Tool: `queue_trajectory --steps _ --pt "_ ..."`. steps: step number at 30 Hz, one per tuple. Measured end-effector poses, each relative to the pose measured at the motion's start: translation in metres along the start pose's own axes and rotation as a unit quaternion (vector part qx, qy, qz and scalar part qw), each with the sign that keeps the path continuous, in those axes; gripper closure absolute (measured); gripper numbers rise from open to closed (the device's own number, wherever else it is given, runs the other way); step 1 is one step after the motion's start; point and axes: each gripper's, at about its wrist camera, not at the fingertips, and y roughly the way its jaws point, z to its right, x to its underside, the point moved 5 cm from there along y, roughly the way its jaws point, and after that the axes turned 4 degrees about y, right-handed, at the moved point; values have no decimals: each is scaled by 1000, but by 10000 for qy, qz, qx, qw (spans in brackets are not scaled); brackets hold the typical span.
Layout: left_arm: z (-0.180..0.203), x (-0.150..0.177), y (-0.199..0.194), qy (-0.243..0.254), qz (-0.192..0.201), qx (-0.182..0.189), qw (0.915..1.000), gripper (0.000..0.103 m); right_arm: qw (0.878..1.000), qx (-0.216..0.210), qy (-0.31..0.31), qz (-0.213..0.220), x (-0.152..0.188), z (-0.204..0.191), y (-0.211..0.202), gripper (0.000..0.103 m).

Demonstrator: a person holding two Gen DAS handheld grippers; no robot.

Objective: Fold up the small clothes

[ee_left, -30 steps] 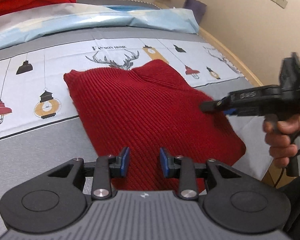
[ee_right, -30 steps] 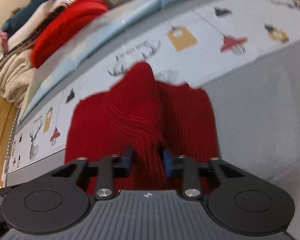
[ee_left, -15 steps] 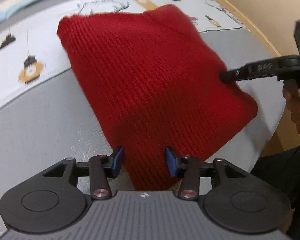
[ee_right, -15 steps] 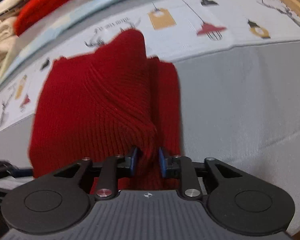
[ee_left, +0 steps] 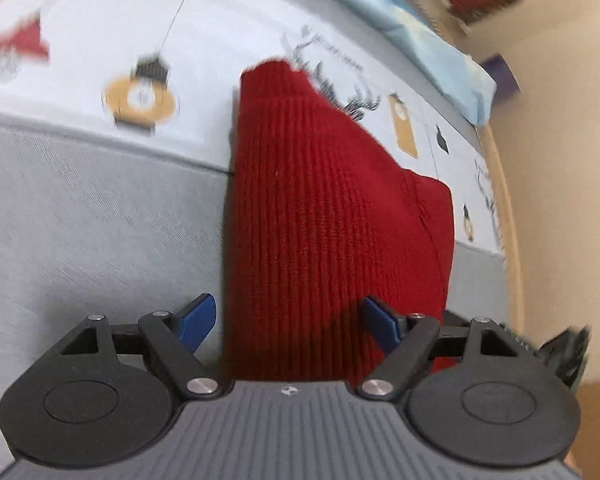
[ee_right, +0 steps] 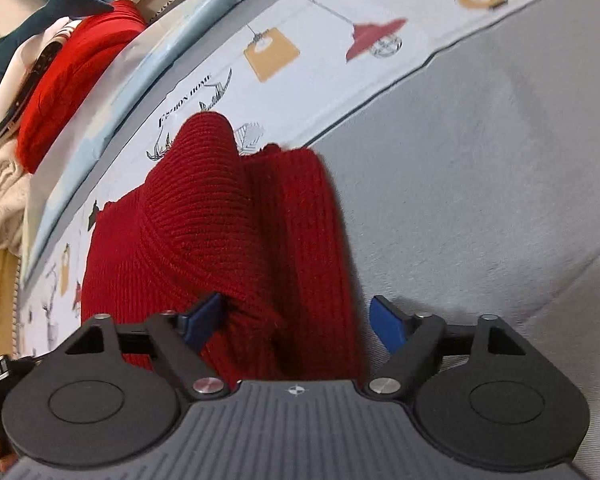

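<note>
The red ribbed knit garment [ee_left: 332, 220] lies folded between the spread blue pads of both the left gripper [ee_left: 288, 324] and right gripper [ee_right: 298, 320], neither clamping it, stretching ahead across the grey printed bedsheet [ee_right: 480, 160].

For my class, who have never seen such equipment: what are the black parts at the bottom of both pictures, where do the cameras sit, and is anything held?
A person holds one hand-operated two-finger tool per hand; no robot is present. Each picture comes from a camera mounted on a tool, looking forward along its blue-padded fingers. The left gripper and the right gripper both stand open, gripping nothing. The folded dark red ribbed knitted garment lies between their fingers on the grey bedsheet with printed lamps. A pile of clothes sits behind.
</note>
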Motion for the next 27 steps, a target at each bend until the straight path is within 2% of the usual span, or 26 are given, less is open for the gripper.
queue_trajectory --steps 1,5,10,13,15,16,17,19,20,23,27 --pt "-2 -1 7 -125 -11 70 9999 12 10000 -62 52 -15 -1 0 3 19" --pt "-1 -8 26 -337 -71 354 9988 6 9998 -172 75 -16 -3 -5 9 18" --pt "-3 -10 44 -428 -87 657 9969 6 9997 -229 103 -14 -4 -10 12 16" --pt "-1 -12 46 -307 24 600 9977 11 9997 -232 89 14 -5 -13 15 18" --pt "8 -15 40 -220 152 443 9987 22 9995 -299 -33 87 -5 -18 14 36" --pt "13 -18 35 -143 218 373 9990 31 9989 -428 -110 130 -7 -24 13 54" --pt "17 -21 29 -52 298 317 9990 39 9986 -470 -162 174 -9 -29 11 57" --pt "24 -29 14 180 515 241 9982 45 9985 -427 -235 233 -10 -37 13 62" --pt "28 -34 5 323 648 173 9972 46 9984 -464 -217 243 -11 -39 14 68" --pt "38 -47 -20 770 946 -143 9924 46 9969 -625 -276 387 -15 -59 19 73" --pt "26 -74 -53 865 1341 -287 9868 47 9924 -906 -517 660 -21 -103 25 74"
